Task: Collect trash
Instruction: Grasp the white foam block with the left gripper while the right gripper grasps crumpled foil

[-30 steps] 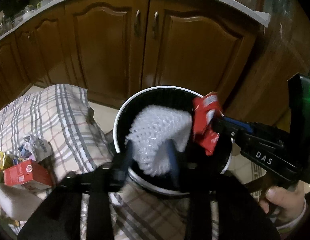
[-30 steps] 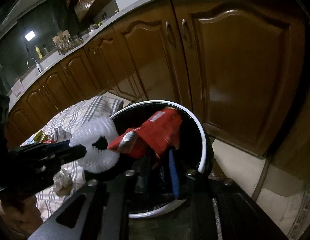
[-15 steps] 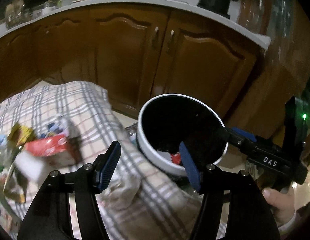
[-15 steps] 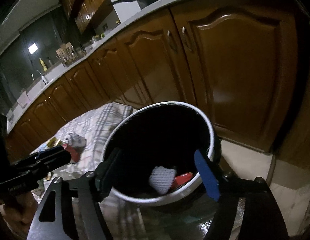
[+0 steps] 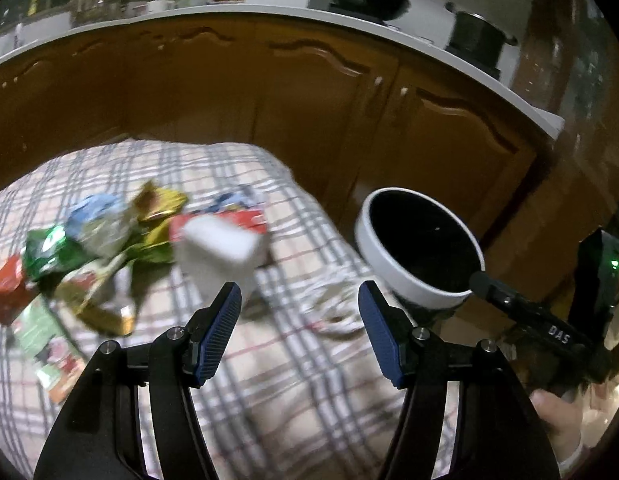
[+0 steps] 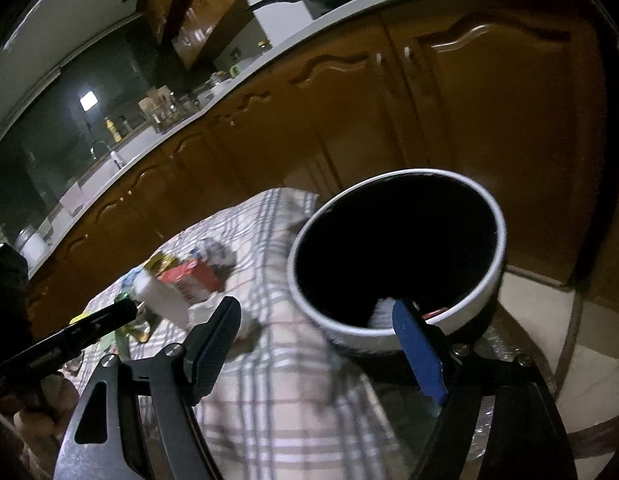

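The only writing you could read was "DAS" in white on the black body of your right gripper [image 5: 557, 334], seen at the right of the left wrist view; the print on the wrappers was too blurred to make out.

A second earlier your left gripper [image 5: 299, 336] held a white mesh piece over the bin [image 5: 393, 276] and your right one held a red wrapper beside it. Both then lay inside: in the right wrist view a bit of white mesh [image 6: 383, 312] and a sliver of red [image 6: 435, 313] showed at the bottom of the bin [image 6: 497, 276]. Your left gripper's jaws had been opening within the past second and stood apart with nothing between them. Your right gripper [image 6: 321, 350] had its jaws spread wide and empty, after opening in that same second. You had swung the left one away from the bin toward the pile.

The remaining trash [image 5: 109, 248] lay heaped on the plaid cloth [image 5: 301, 408], ahead and to the left of your left fingers [image 5: 219, 334]. A white block [image 5: 219, 250] and red carton [image 5: 245, 220] sat nearest, just beyond the left fingertip. The bin stood at the cloth's right edge, beyond the right finger.
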Demonstrator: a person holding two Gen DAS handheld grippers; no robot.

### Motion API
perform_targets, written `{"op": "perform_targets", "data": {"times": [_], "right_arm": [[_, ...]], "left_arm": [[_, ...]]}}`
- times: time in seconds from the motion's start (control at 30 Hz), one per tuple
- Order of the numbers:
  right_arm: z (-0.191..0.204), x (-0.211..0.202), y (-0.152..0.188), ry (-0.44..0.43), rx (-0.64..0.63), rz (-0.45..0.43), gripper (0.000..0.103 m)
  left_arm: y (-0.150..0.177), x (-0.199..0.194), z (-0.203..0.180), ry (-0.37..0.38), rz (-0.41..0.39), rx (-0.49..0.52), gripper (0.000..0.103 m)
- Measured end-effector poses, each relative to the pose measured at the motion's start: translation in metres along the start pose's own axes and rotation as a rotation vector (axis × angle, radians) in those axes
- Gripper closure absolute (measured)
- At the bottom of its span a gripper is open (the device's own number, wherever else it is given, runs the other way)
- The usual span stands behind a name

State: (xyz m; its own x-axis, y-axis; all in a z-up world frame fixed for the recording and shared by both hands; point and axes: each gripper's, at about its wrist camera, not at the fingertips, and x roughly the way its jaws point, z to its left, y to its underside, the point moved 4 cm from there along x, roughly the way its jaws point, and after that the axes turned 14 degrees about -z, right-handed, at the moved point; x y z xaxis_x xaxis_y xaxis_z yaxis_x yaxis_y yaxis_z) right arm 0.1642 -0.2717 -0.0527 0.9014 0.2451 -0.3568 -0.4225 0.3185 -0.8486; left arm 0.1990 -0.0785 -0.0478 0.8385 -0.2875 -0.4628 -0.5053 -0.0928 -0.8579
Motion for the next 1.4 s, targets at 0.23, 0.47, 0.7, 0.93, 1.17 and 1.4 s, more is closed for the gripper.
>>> {"op": "perform_targets", "data": {"times": [0.23, 0.47, 0.7, 0.93, 1.17, 1.4], "right_arm": [[0.033, 0.010, 0.017, -0.048, -0.033, 0.043, 0.023], [0.048, 0.027, 0.027, -0.076, -0.048, 0.082, 0.023], [0.061, 0.046, 0.035, -0.116, -0.057, 0.125, 0.032], [0.056, 0.071, 0.038, -0.129, -0.033, 0.173, 0.044], [0.052, 0.083, 0.046, -0.167, 0.002, 0.220, 0.068], [0.053, 0.067, 0.044, -0.166, -0.004, 0.199, 0.075]], "left_arm": [[0.012, -0.011, 0.040, -0.057, 0.012, -0.047, 0.041], [0.016, -0.012, 0.057, -0.068, 0.019, -0.062, 0.038], [0.011, 0.005, 0.055, -0.035, 0.026, -0.032, 0.028], [0.003, 0.036, 0.060, -0.027, 0.043, -0.017, 0.024], [-0.003, 0.058, 0.056, -0.007, 0.039, -0.010, 0.024], [-0.004, 0.054, 0.053, 0.012, 0.021, -0.008, 0.051]]}}
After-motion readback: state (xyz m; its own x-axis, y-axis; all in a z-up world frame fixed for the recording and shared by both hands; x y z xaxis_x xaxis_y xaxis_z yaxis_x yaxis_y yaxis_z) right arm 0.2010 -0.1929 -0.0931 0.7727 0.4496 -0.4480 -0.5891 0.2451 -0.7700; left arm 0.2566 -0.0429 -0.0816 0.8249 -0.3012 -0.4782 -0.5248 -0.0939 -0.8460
